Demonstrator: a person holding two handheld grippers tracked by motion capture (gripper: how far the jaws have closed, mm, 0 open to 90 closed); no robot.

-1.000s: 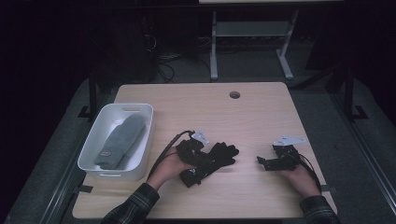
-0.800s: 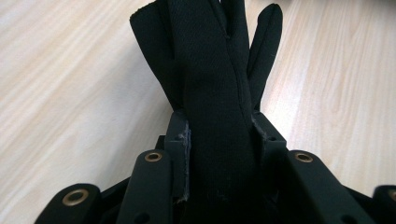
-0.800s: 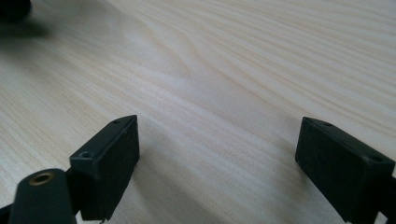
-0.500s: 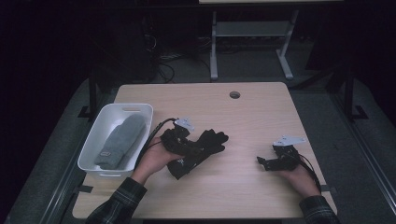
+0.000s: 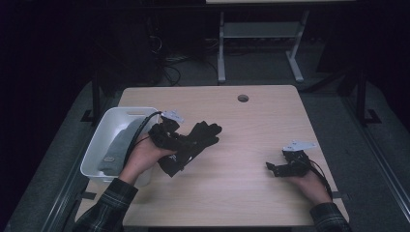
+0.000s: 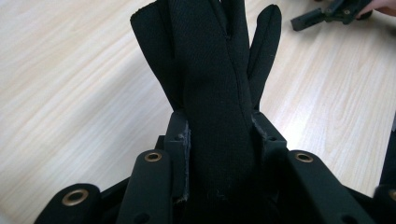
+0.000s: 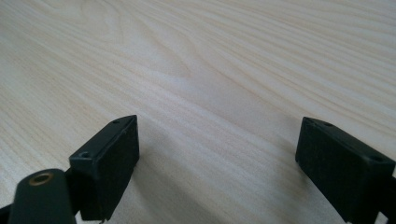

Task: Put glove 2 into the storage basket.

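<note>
A black glove (image 5: 202,135) hangs above the wooden table (image 5: 256,125), clamped at its cuff end by my left gripper (image 5: 183,146). In the left gripper view the glove (image 6: 212,88) runs up between the two pads, its fingers spreading beyond them, and my left gripper (image 6: 219,135) is shut on it. My right gripper (image 5: 270,167) rests low on the table at the right, held in a hand. Its jaws stand wide apart in the right gripper view (image 7: 217,154), with bare wood between them. The left gripper view also catches that right gripper (image 6: 327,14), far off.
A white bin (image 5: 94,147) sits at the table's left edge, just left of the hand with the glove. A grey folded fabric piece (image 5: 118,145) lies inside it. A round cable hole (image 5: 243,98) marks the far middle of the tabletop.
The left hand has risen and moved left toward the white bin, carrying the black glove with it. The right hand and its gripper have stayed where they were.
</note>
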